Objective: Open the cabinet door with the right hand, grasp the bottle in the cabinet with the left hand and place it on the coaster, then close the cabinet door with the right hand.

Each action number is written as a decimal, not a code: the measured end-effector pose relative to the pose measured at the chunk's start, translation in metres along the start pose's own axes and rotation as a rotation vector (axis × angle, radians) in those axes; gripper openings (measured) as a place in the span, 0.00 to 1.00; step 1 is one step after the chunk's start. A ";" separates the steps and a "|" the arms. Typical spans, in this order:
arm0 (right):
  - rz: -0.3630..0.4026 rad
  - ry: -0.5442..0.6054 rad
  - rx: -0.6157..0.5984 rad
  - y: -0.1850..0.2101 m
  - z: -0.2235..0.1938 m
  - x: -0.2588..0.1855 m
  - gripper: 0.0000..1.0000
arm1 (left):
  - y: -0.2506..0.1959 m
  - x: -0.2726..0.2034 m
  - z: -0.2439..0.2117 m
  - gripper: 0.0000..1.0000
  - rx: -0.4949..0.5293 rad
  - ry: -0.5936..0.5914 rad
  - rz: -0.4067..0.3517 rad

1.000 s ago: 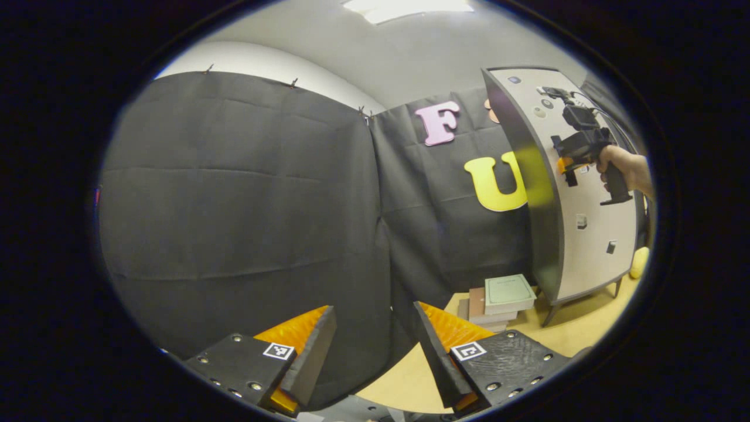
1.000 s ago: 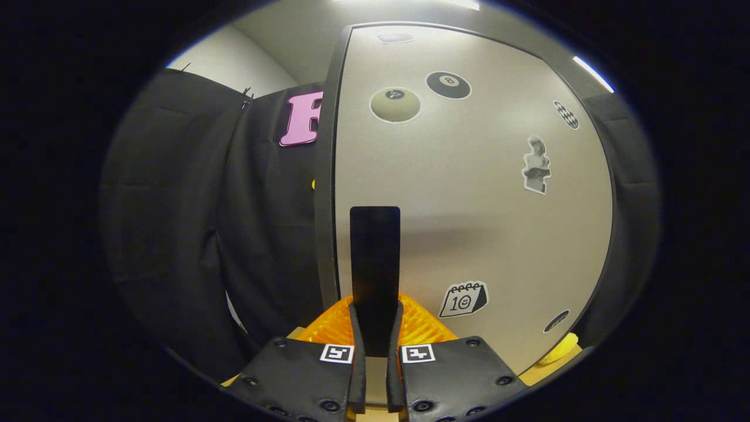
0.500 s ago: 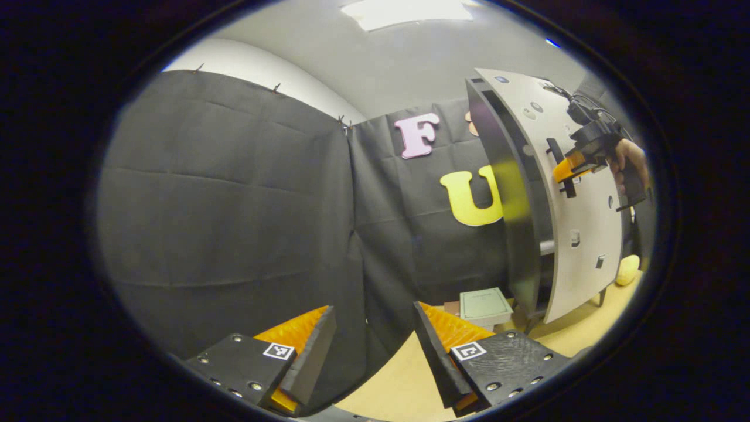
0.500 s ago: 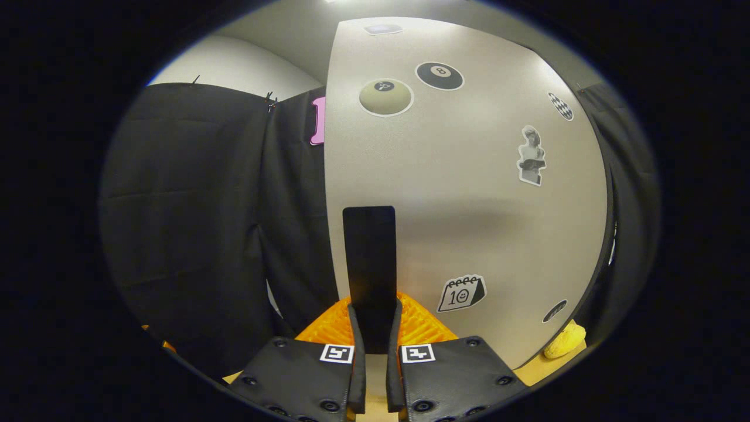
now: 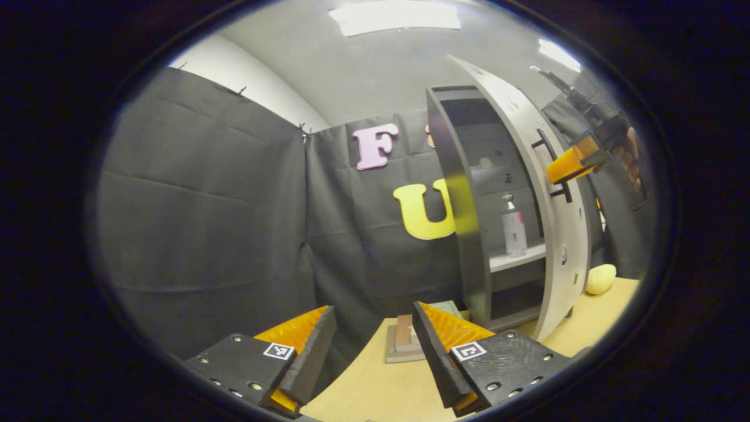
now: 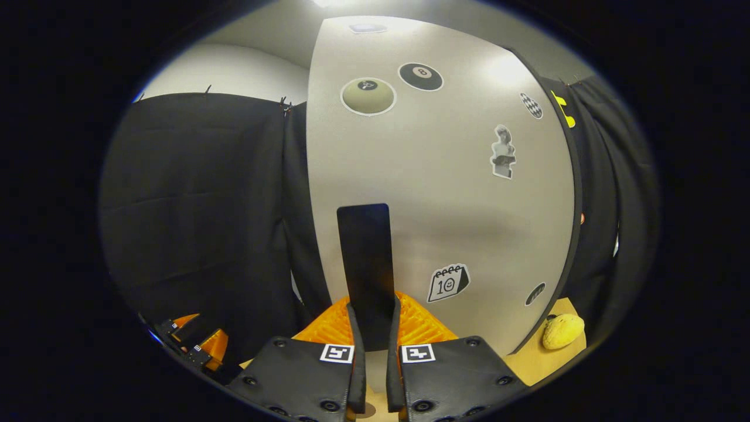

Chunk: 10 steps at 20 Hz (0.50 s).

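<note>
The bottle (image 5: 514, 228) stood upright on a shelf (image 5: 515, 258) inside the cabinet (image 5: 469, 205), roughly at mid-height of the cabinet. It was pale, with a pump top, and nothing touched it. The cabinet door (image 5: 551, 193) stood swung partly away from the cabinet, so the interior was exposed in the left gripper view. The door face carried several stickers in the right gripper view.

The right gripper (image 6: 371, 328) was clenched on the door handle (image 6: 366, 264), a dark upright bar on the door; both fingers pressed its lower end. In the left gripper view the same gripper (image 5: 571, 167) met the handle on the outer side of the door, with a hand (image 5: 631, 155) behind it.

The left gripper (image 5: 375, 334) hung well apart from the cabinet, in front of it, with its fingers spread and nothing between them.

A stack of books (image 5: 410, 340) lay on the table (image 5: 375, 387) just beside the cabinet base. A yellow rounded object (image 5: 600, 278) lay on the table beyond the door.
</note>
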State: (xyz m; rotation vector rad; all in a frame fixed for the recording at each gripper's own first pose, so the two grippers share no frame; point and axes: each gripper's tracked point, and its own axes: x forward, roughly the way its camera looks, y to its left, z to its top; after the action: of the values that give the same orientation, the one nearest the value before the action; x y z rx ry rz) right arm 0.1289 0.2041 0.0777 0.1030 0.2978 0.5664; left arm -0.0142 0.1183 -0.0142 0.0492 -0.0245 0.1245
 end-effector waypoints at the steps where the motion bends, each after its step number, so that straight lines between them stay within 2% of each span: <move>1: 0.015 0.003 0.004 -0.002 0.000 -0.002 0.16 | -0.010 0.000 0.003 0.80 0.004 -0.007 -0.009; 6: 0.110 0.006 0.000 -0.013 -0.002 -0.015 0.16 | -0.066 -0.001 0.020 0.80 -0.014 -0.034 -0.048; 10: 0.191 0.031 0.060 -0.027 -0.004 -0.027 0.16 | -0.118 0.006 0.031 0.82 -0.032 -0.034 -0.097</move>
State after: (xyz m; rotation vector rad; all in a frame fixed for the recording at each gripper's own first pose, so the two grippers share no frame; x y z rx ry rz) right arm 0.1202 0.1671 0.0760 0.1826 0.3370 0.7493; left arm 0.0061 0.0002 0.0114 0.0200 -0.0580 0.0264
